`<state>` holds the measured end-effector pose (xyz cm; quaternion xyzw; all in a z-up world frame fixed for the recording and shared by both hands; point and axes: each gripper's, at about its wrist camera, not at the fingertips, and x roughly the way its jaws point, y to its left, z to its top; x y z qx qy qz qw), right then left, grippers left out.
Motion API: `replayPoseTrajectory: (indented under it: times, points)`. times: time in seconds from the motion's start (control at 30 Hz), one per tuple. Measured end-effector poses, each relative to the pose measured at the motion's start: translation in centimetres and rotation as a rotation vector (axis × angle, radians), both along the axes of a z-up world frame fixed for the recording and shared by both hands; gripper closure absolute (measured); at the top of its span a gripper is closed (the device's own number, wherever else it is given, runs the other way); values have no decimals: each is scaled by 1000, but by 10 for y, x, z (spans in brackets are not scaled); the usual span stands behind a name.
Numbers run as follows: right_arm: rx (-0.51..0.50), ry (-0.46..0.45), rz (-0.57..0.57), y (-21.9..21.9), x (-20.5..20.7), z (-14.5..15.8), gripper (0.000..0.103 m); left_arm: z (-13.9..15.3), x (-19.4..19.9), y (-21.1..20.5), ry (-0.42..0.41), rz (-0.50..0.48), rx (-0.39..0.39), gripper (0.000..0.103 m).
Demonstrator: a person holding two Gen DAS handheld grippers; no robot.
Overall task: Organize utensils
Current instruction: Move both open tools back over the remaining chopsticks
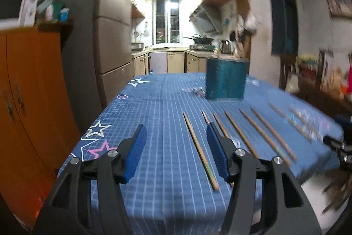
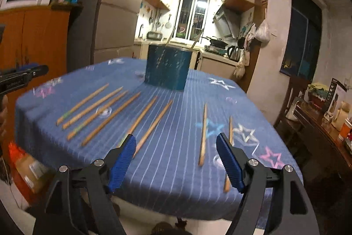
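Both tools are empty with jaws apart: left tool, right tool. 8 chopsticks lie near the desk's front edge. The blue holder stands farther back.

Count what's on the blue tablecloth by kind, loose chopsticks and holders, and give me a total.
Loose chopsticks lying on the tablecloth: 8
Teal holder, standing at the far side: 1
Total: 9
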<state>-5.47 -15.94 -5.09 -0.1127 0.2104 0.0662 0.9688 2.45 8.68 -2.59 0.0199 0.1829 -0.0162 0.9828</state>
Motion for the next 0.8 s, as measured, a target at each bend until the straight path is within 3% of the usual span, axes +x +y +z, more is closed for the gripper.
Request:
replayPoseTrajectory:
  times: [0.07, 0.13, 0.2, 0.33, 0.6, 0.8]
  points:
    - [-2, -9, 17, 7, -4, -6, 31, -12, -7, -8, -5, -12, 38, 49]
    - [-11, -21, 28, 11, -4, -13, 46, -22, -13, -17, -7, -26, 61, 49]
    - [-23, -14, 38, 15, -7, -21, 53, -33, -16, -21, 10, -36, 62, 49]
    - [-9, 0, 54, 18, -13, -29, 53, -50, -22, -24, 15, -37, 99, 49]
    - [-8, -13, 65, 23, -3, -27, 54, -62, -15, -17, 54, -30, 80, 49]
    - [-2, -10, 61, 26, 6, -31, 61, -71, -14, -18, 85, -39, 72, 59]
